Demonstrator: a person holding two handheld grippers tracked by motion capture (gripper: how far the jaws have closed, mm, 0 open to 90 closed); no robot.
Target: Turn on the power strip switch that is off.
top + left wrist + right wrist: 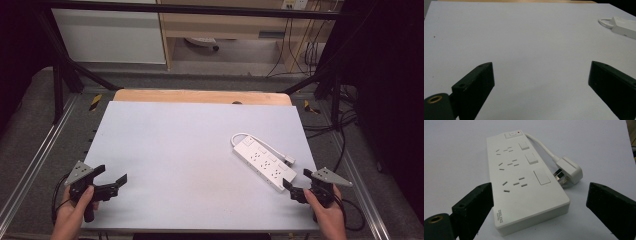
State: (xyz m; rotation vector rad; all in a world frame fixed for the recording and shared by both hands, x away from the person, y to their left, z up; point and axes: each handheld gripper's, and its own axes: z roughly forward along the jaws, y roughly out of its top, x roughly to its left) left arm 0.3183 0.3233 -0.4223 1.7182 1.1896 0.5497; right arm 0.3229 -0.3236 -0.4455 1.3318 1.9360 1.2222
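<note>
A white power strip (265,161) lies flat on the pale grey table (190,150), toward its right side, set at a slant with its near end pointing to the right gripper (295,181). Its short white cable (240,136) loops round the far end, and the white plug (570,170) rests on the table just beside the strip's right edge, prongs turned toward the strip. In the right gripper view the strip's near end sits between the two black jaws, which stand wide apart and touch nothing; the sockets, three switches and a small red light face up. The left gripper (111,176), held in the person's left hand (75,212) at the near left corner, is likewise spread open over bare table, well apart from the strip. The right hand (327,217) holds its tool at the near right edge.
</note>
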